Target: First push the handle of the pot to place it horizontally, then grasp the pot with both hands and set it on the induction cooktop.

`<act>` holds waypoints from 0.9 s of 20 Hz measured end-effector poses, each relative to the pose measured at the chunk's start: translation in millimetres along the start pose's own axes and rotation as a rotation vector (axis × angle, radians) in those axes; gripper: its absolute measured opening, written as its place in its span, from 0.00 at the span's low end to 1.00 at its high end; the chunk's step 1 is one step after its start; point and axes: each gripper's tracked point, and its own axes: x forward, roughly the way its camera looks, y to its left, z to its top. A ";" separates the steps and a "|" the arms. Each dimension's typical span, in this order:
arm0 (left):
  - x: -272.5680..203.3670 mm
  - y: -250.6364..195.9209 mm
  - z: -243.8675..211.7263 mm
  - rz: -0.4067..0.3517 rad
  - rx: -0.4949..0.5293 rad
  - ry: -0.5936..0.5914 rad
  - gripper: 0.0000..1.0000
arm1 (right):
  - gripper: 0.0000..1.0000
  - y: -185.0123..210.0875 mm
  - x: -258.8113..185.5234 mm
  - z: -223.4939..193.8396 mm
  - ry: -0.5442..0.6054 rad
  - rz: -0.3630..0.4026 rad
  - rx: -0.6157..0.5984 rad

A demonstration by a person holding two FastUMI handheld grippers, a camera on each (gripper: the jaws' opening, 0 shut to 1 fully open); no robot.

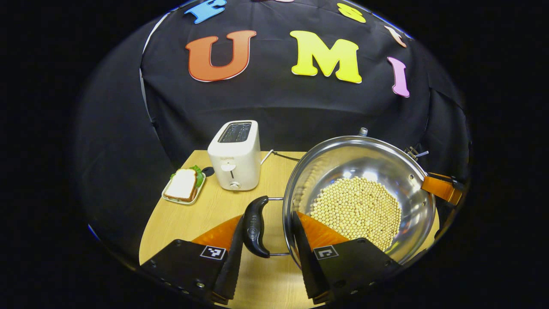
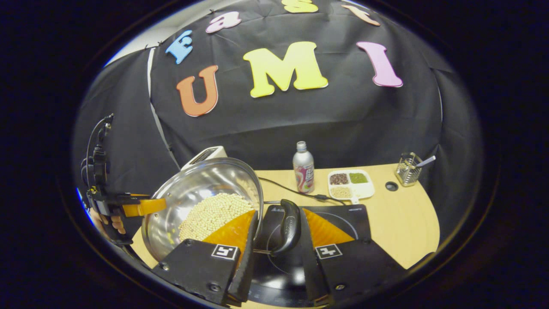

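Two grippers are on the pot [image 1: 360, 193], one at each of its side handles. In the left gripper view, my left gripper [image 1: 268, 249] straddles the near black handle [image 1: 256, 226]: one finger lies along the handle's outer side and the other sits against the pot's rim, yet a gap shows beside the handle, so I cannot tell if both fingers press on it. In the right gripper view, my right gripper [image 2: 276, 240] brackets the opposite black handle [image 2: 290, 226] in the same manner; its fingers stand close on either side, and whether they are clamped I cannot tell.

The pot is steel, holds a bed of pale beans [image 2: 212, 214], and appears tilted in both views. In the right gripper view its handle and near edge sit over the black induction cooktop [image 2: 334, 216], which lies on the wooden table [image 2: 407, 219]. Whether the pot's base touches the cooktop I cannot tell.

Surroundings, left side: a white toaster [image 1: 235, 155] stands just behind the pot's handle, and a sandwich on a small tray [image 1: 184, 185] lies beside the toaster. Right side: a bottle [image 2: 303, 173] stands behind the cooktop, a divided dish of grains [image 2: 351, 184] next to it, and a wire holder with a utensil [image 2: 407, 168] near the far corner. A cord [image 2: 291, 189] runs across the table behind the cooktop.

In the right gripper view, the hand [image 2: 109, 225] holding the left gripper shows at the pot's far side.
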 end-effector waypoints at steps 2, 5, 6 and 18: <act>0.1 -23.4 11.8 -0.014 0.020 -0.016 0.59 | 0.49 -21.6 -10.1 7.7 -0.012 -0.016 0.007; 5.8 -63.0 25.8 -0.040 0.042 -0.022 0.59 | 0.52 -57.4 -22.7 14.9 -0.021 -0.045 0.021; 9.0 -76.0 30.0 -0.049 0.050 -0.026 0.59 | 0.52 -69.7 -25.1 16.9 -0.024 -0.056 0.029; 60.2 -169.6 2.6 -0.093 0.093 0.044 0.59 | 0.49 -171.9 -7.3 -19.2 0.041 -0.126 0.102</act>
